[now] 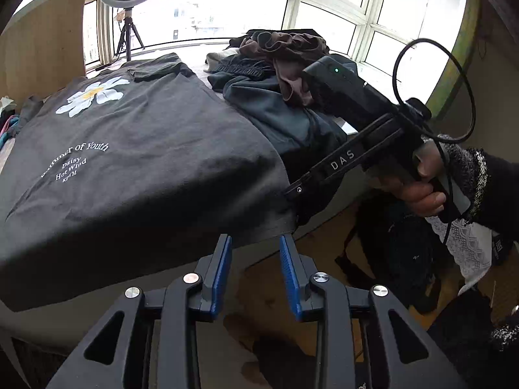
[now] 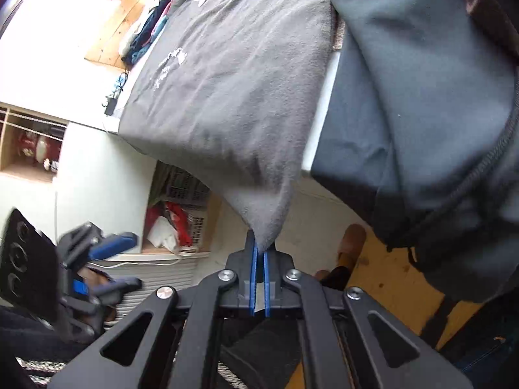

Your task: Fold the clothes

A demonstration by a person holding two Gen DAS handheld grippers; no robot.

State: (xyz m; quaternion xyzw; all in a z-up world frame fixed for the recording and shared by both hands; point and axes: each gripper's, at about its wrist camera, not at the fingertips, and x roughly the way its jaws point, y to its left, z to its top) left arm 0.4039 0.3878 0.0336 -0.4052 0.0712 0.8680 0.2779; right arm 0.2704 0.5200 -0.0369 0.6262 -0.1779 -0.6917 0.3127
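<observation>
Left tongs point(image 1: 255, 248) sit nearest the lens in the left wrist view, blue pads spread apart with nothing between them, hovering just off the near edge of the bench point(image 1: 256, 253). Dark grey T-shirt point(image 1: 136, 149) lies spread flat across the bench, printed side up: white daisy toward the far left, white lettering "of Youth / Daisy / Hot Wind" nearer the left edge. Its near hem hangs over the near edge of the bench. Right tongs point(image 1: 296, 217) are at the shirt's near right corner, held by a hand point(image 1: 418, 181) in a dark speckled sleeve; the tool body carries the letters "DAS" and a green light. Right wrist view: right tongs point(image 2: 259, 253) pressed together on a point of the shirt point(image 2: 227, 90), the cloth point(image 2: 264, 227) drawn down into a cone between the blue pads, below the level of the bench top. Pile of unfolded clothes point(image 1: 279, 74) sits on the right side of the bench toward the far edge, brown garment on top, dark blue-grey garment point(image 1: 285, 120) beneath, touching the shirt's right side. Ring light on a tripod point(image 1: 129, 9) stands at the window beyond the far edge. Laundry basket point(image 2: 185, 188) visible below, on the floor side.
</observation>
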